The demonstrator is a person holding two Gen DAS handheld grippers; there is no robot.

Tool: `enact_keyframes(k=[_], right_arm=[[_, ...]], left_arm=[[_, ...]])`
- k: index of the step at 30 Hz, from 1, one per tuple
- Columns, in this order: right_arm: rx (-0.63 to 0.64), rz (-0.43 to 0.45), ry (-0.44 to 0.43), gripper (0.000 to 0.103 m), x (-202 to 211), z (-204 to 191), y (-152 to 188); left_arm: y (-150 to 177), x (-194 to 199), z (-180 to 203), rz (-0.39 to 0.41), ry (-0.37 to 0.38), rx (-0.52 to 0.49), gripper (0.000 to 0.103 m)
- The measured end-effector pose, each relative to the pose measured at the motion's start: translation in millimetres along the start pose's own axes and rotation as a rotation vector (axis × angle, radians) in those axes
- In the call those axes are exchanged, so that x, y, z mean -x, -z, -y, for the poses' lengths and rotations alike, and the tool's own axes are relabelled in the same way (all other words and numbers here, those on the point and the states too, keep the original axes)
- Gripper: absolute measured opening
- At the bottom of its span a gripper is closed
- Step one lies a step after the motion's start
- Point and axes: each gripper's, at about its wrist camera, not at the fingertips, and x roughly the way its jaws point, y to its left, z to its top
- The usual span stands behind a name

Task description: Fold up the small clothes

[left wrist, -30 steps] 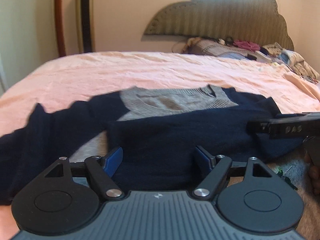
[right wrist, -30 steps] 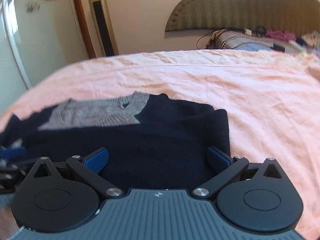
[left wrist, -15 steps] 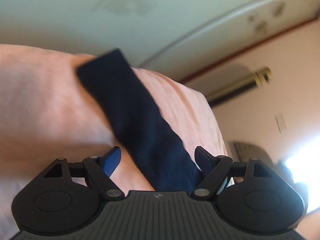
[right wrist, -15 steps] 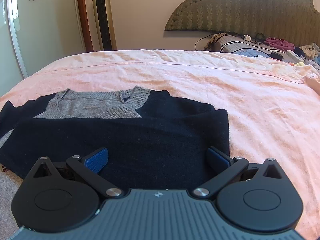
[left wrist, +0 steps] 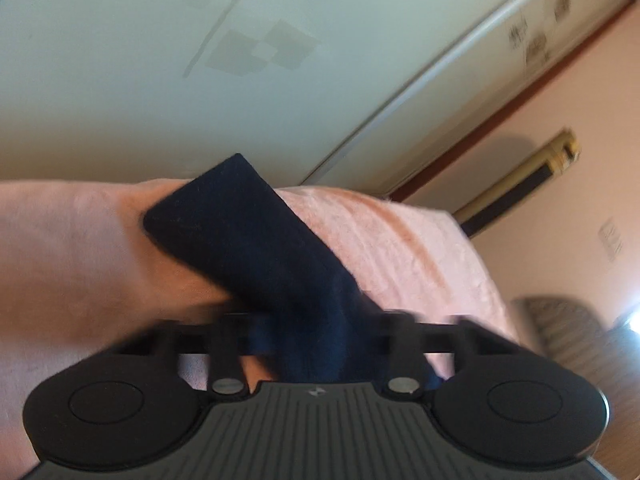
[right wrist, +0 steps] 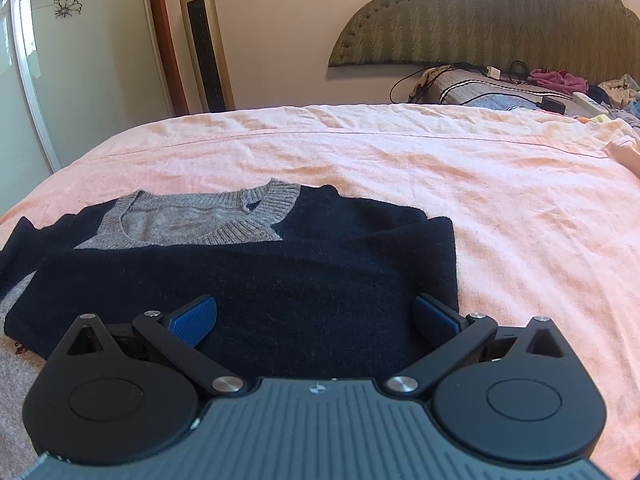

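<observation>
Left wrist view, blurred: your left gripper (left wrist: pixel 316 344) seems clamped on the navy sleeve (left wrist: pixel 256 240). Your right gripper (right wrist: pixel 316 320) gapes wide over the sweater (right wrist: pixel 280 272).

My left view is smeared with motion blur and tilted, with white glare at its right edge; my right view is sharp, daylit and warm on the bed sheet (right wrist: pixel 400 160). Both bend at the rims.
</observation>
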Motion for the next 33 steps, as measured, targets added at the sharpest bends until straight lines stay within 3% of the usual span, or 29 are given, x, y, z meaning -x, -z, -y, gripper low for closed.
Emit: enact_keyframes(k=[2, 4, 7, 9, 12, 15, 16, 19, 20, 21, 23, 27, 30, 32, 33], right_arm=[[-0.003, 0.002, -0.003, 0.103, 0, 0, 0], [-0.007, 0.003, -0.006, 0.103, 0, 1, 0], [-0.017, 0.006, -0.013, 0.103, 0, 3, -1], [-0.023, 0.008, -0.017, 0.103, 1, 4, 0], [-0.033, 0.013, -0.023, 0.103, 2, 5, 0], [-0.045, 0.017, -0.031, 0.103, 3, 7, 0], [-0.048, 0.018, -0.032, 0.103, 3, 7, 0], [-0.056, 0.020, -0.039, 0.103, 3, 9, 0], [-0.057, 0.020, -0.040, 0.103, 3, 9, 0], [-0.059, 0.021, -0.040, 0.103, 3, 9, 0], [-0.064, 0.023, -0.045, 0.103, 3, 10, 0], [-0.118, 0.022, -0.089, 0.103, 8, 18, -1], [-0.365, 0.033, -0.200, 0.103, 28, 39, -4], [-0.548, 0.054, -0.291, 0.103, 43, 49, -3], [-0.579, 0.056, -0.318, 0.103, 50, 46, -4]], left_arm=[[6, 4, 14, 0.028, -0.012, -0.061, 0.007], [15, 17, 43, 0.082, 0.032, -0.157, 0.006], [51, 44, 109, 0.125, 0.189, -0.385, 0.006], [94, 61, 156, 0.097, 0.332, -0.568, 0.006], [165, 75, 205, -0.052, 0.511, -0.769, 0.007], [223, 63, 225, -0.346, 0.587, -0.894, 0.009], [235, 61, 223, -0.406, 0.584, -0.916, 0.009], [242, 65, 202, -0.407, 0.545, -0.930, 0.020], [235, 66, 193, -0.397, 0.529, -0.911, 0.034], [226, 63, 185, -0.390, 0.518, -0.873, 0.058], [206, 66, 164, -0.350, 0.508, -0.769, 0.087], [185, 72, 133, -0.333, 0.490, -0.662, 0.088], [189, 67, 111, -0.294, 0.462, -0.680, 0.087], [190, 69, 108, -0.265, 0.496, -0.663, 0.092], [191, 69, 109, -0.257, 0.488, -0.671, 0.093]])
